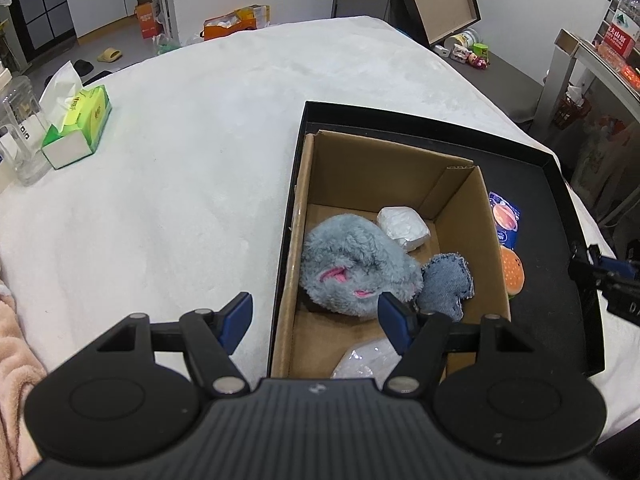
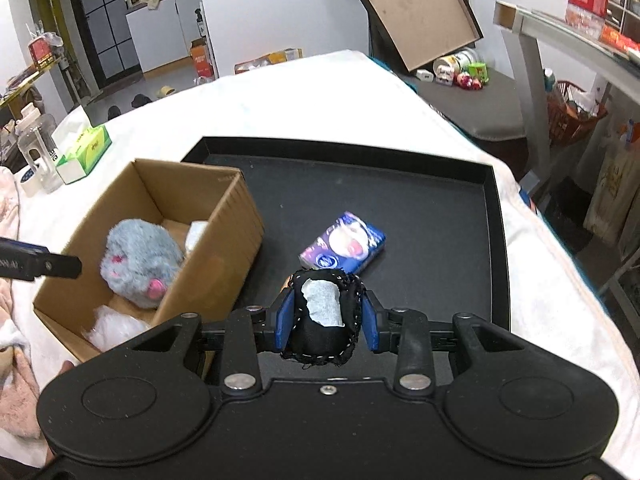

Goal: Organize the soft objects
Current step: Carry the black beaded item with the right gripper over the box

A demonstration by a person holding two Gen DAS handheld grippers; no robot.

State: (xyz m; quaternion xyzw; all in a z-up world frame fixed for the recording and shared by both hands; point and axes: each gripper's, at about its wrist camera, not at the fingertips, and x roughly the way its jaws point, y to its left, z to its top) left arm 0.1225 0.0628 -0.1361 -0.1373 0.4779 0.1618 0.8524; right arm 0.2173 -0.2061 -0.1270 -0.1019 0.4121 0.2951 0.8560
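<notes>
A cardboard box (image 1: 304, 184) stands at the left end of a black tray (image 1: 560, 208). In it lie a grey plush mouse (image 1: 352, 264), a white packet (image 1: 404, 226), a denim pouch (image 1: 446, 284) and a clear plastic bag (image 1: 368, 356). My left gripper (image 1: 316, 312) hangs open over the box's near left corner, nothing between its fingers. On the tray beside the box lie a blue tissue pack (image 2: 344, 248) and a small burger plush (image 1: 513, 274). My right gripper (image 2: 326, 316) is shut on a black fabric pouch with a white label (image 2: 322, 304), held above the tray floor (image 2: 420, 216).
A white blanket (image 1: 180, 160) covers the table. At its far left stand a green tissue box (image 1: 78, 126) and a clear plastic jar (image 1: 18, 132). Pink towelling (image 1: 16, 360) lies at the near left edge. A metal shelf (image 2: 560, 28) stands off to the right.
</notes>
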